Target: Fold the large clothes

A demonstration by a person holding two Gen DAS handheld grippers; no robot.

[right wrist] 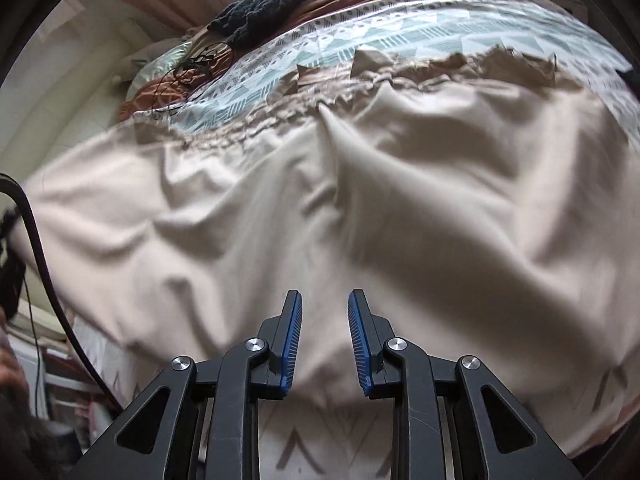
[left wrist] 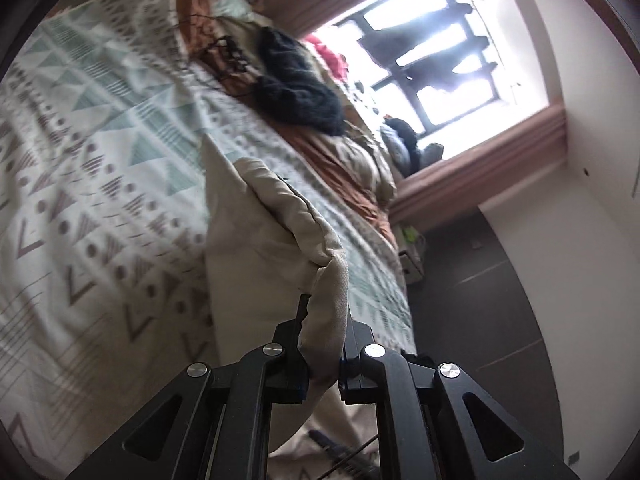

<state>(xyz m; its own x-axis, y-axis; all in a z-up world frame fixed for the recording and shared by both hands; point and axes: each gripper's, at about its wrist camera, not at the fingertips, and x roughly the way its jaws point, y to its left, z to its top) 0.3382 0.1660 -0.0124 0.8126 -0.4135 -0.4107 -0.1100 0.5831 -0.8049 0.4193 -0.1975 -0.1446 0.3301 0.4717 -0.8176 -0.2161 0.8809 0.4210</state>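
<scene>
Left gripper (left wrist: 324,312): fingers pinch a fold of the beige garment (left wrist: 276,240), lifted above the patterned bed cover (left wrist: 100,152). Right gripper (right wrist: 325,300): fingers spread, empty, over the garment on the bed; black knit (right wrist: 276,0) at 12 o'clock.

left tool (left wrist: 325,320) and right tool (right wrist: 325,316): black linkage frames, silver round screws, triangular cutouts; right fingers (right wrist: 291,340) carry blue ribbed pads.

no readable text, labels or numbers anywhere
</scene>
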